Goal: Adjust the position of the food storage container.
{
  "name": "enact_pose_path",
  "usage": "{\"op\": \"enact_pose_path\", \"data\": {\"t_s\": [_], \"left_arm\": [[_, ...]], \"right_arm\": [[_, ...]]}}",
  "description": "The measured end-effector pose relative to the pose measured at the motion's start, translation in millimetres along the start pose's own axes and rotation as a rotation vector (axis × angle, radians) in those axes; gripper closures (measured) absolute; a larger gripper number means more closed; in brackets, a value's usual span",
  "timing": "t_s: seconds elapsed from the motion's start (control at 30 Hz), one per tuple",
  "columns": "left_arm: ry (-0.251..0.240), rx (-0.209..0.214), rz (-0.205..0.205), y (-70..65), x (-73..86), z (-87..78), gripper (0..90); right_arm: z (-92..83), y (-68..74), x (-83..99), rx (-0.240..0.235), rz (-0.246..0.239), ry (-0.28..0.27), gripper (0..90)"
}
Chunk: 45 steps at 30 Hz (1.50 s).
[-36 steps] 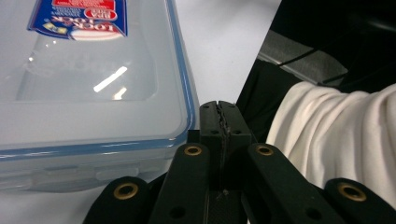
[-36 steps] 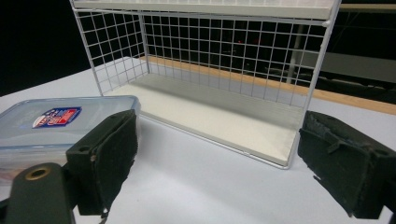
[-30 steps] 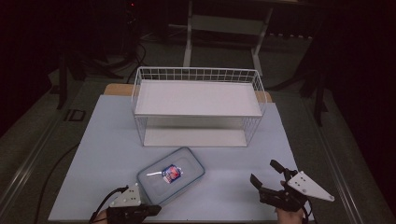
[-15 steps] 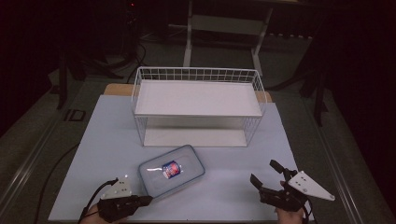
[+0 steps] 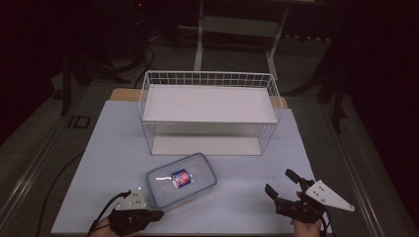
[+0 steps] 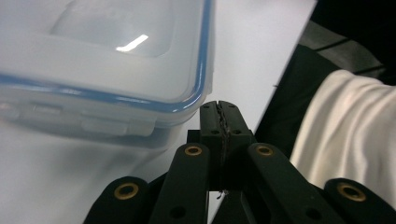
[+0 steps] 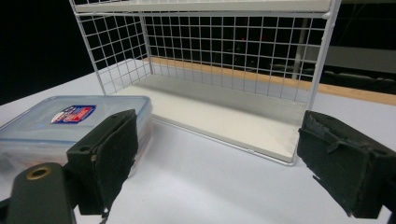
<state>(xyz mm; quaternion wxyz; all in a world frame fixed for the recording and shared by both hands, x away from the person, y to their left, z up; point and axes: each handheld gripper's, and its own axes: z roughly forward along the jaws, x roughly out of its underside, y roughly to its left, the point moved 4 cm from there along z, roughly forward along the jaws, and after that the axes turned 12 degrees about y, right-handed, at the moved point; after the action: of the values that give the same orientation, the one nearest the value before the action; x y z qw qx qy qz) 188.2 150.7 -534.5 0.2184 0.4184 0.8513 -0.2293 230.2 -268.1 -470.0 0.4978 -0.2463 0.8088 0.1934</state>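
A clear lidded container (image 5: pixel 182 178) with a blue seal and a red-and-blue label lies on the light blue table (image 5: pixel 108 148), in front of the rack. My left gripper (image 5: pixel 159 215) lies low at the near edge, just off the container's near left corner, jaws shut on nothing. In the left gripper view the closed tips (image 6: pixel 219 110) sit right below the container's rounded corner (image 6: pixel 140 70). My right gripper (image 5: pixel 278 181) stands open at the near right, pointing toward the rack. Its pads (image 7: pixel 111 154) frame the container (image 7: pixel 70 122) and rack (image 7: pixel 210 60).
A white wire rack (image 5: pixel 210 106) with two shelves stands at the back middle of the table. A white sleeve (image 6: pixel 348 135) shows beside the left gripper. Dark floor, cables and a stand (image 5: pixel 237 24) lie beyond the table.
My left gripper has shifted slightly to the left along the near edge, staying shut. The right gripper and the container have not moved.
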Motion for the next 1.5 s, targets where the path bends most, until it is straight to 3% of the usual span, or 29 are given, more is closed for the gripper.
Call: {"op": "enact_pose_path", "data": {"t_s": [0.2,0.43,0.47,0.7,0.8,0.9,0.93,1.0,1.27,1.5], "left_arm": [[-0.011,-0.032,-0.048,15.4,-1.1,-2.0,89.0],[-0.022,-0.066,-0.075,29.0,-6.2,-2.0,89.1],[-0.021,-0.091,-0.087,32.8,-7.2,-3.5,89.1],[-0.040,-0.118,-0.122,48.1,-1.6,-15.0,89.0],[-0.061,-0.148,-0.175,68.8,0.7,-22.6,89.0],[-0.068,-0.155,-0.191,78.1,-1.3,-22.1,89.0],[-0.061,-0.176,-0.206,88.4,-4.7,-19.0,89.0],[-0.066,-0.196,-0.221,96.2,-8.2,-14.7,89.0],[-0.056,-0.209,-0.223,106.8,-21.3,-2.9,89.0],[-0.068,-0.209,-0.223,106.9,-34.6,6.6,89.0]], "right_arm": [[0.1,1.0,-0.6,0.000,-0.006,-0.006,12.2],[-0.3,0.9,-0.4,-0.004,-0.002,-0.005,12.2],[-0.2,0.9,-0.3,-0.002,-0.003,-0.004,12.2],[-0.8,1.3,-0.4,-0.005,-0.002,-0.006,12.2],[-0.7,0.7,-0.2,-0.005,0.001,-0.003,12.2],[-0.3,1.1,-0.3,-0.007,0.000,-0.004,12.2],[-0.1,1.5,-0.8,-0.007,-0.003,-0.006,12.2],[-0.1,1.8,-0.7,-0.013,-0.008,-0.004,13.1],[0.6,2.2,0.2,-0.020,-0.011,0.003,13.3],[0.7,3.0,0.2,-0.022,-0.017,0.002,13.3]]}}
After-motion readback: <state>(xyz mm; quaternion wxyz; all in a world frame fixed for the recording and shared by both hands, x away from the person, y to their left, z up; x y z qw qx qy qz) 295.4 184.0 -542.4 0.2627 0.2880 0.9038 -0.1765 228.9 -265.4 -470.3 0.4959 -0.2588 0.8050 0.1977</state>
